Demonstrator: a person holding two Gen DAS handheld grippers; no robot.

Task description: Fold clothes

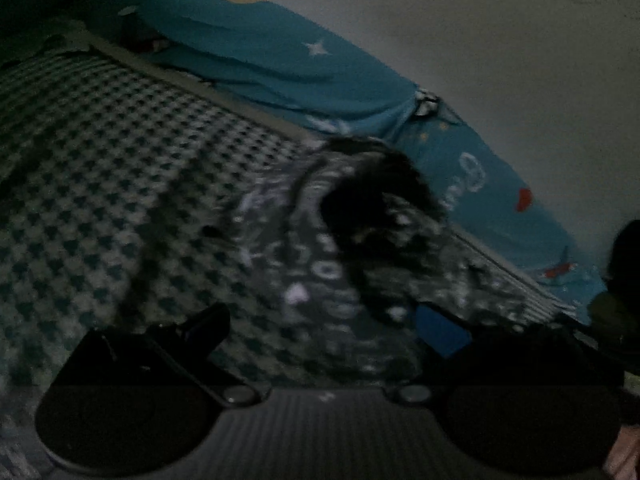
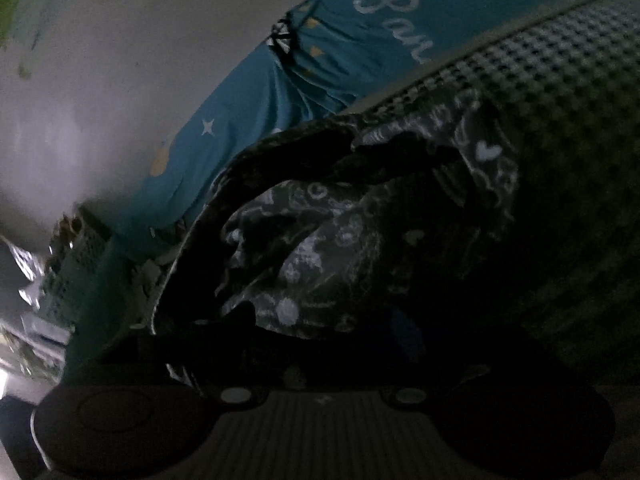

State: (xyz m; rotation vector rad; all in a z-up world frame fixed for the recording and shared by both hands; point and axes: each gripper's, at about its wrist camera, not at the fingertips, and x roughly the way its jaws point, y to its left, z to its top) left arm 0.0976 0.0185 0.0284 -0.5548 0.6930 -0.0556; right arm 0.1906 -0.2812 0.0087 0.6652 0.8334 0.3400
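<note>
One garment: a dark printed cloth (image 1: 320,248) with pale doodle marks lies bunched on the checked bed cover (image 1: 120,152), near the bed's far edge.
Garment, left view: blurred; it spreads from the middle toward the lower right, a dark fold humped on top.
Garment, right view: the same cloth (image 2: 360,216) fills the centre, close up, a dark hem curving over the printed side, which shows small hearts and circles.
Left claw (image 1: 324,328): fingers spread wide apart; the left finger (image 1: 204,320) stands over the checked cover, the right finger (image 1: 440,328), with a blue pad, sits at the cloth's lower edge. Nothing is pinched between them; whether the blue pad touches the cloth cannot be told.
Right claw (image 2: 324,332): too dark to read; cloth drapes over the left finger (image 2: 236,320), and whether it is gripped cannot be told.
Only in the left view: a star and red shapes on the blue sheet (image 1: 280,64) along the wall (image 1: 480,40).
Only in the right view: white script on the blue sheet (image 2: 320,52), and clutter at the bed's left end.
</note>
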